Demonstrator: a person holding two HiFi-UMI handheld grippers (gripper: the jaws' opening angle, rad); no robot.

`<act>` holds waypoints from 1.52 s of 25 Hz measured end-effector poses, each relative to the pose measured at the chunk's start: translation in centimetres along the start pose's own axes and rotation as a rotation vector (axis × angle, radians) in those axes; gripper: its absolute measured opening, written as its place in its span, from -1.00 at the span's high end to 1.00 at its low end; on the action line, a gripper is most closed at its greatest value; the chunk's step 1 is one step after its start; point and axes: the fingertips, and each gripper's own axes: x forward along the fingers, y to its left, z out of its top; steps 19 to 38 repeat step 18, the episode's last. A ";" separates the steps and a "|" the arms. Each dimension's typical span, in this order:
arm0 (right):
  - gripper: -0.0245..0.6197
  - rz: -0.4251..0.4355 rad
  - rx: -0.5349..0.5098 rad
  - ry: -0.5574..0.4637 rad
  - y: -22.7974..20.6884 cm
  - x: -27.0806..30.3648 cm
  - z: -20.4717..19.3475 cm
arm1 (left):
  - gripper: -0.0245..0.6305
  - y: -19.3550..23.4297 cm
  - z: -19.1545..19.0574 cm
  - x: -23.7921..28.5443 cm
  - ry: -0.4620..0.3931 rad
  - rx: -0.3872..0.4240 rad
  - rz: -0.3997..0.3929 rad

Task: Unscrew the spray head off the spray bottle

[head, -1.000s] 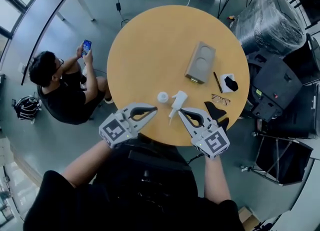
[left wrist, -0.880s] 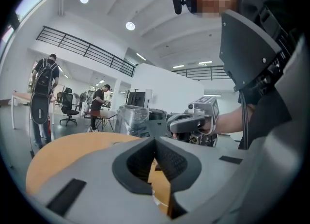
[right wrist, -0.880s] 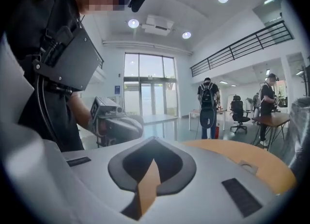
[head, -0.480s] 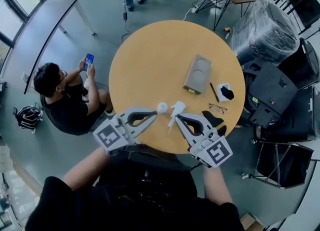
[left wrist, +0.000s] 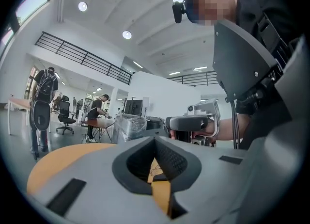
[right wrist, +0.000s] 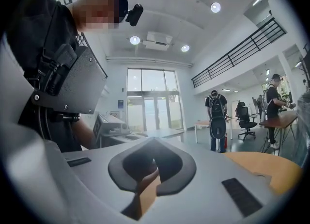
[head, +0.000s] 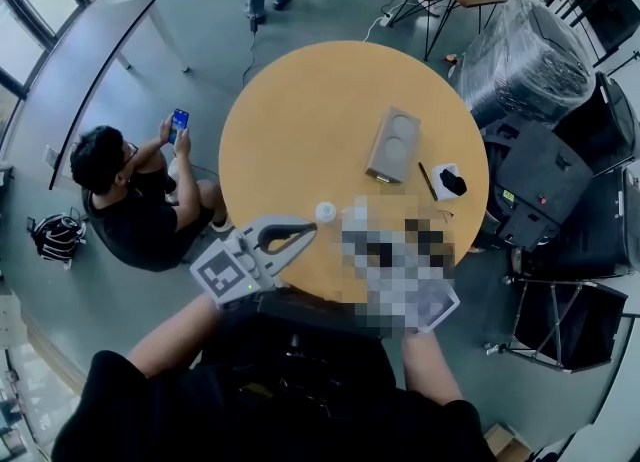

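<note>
Change: both hands are lifting away from the round tan wooden table (head: 300,120). A second ago the two tips are low beside the bottle. Now the grey plastic left gripper (head: 306,232), with its marker cube, sits nearer the head camera. Both gripper views look level across the room instead of down at the tabletop.
Left jaws: pressed together with nothing between them; only a strip of tabletop shows below the pads.
Right jaws: the matching grey right gripper (right wrist: 154,150) is also closed on nothing. The head view does not show it clearly.
Bottle: the small white round plastic bottle (head: 325,212) stands near the person's edge of the table. It is just beyond the left gripper's tip, untouched, and on the same spot as before.
Spray head: a second ago the white spray head lies on its side just right of the bottle, apart from it, with its thin tube toward the person. That patch of table cannot be read now, so its present place is unknown.
Meaning: with the spray head apparently off and both grippers empty and rising, the unscrewing looks finished and the hands seem to be retreating.
Look: from above the bottle shows as a pale ring, its neck seemingly bare. It is probably light and easy to tip.
</note>
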 end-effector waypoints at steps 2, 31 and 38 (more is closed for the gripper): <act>0.93 0.005 0.000 -0.004 0.2 0.0 0.1 | 0.87 -0.1 0.1 0.0 0.002 0.005 -0.001; 0.93 0.011 0.032 0.019 -1.4 -1.1 -1.2 | 0.87 -0.7 -0.8 2.4 0.023 0.042 -0.017; 0.93 0.011 0.032 0.019 -1.4 -1.1 -1.2 | 0.87 -0.7 -0.8 2.4 0.023 0.042 -0.017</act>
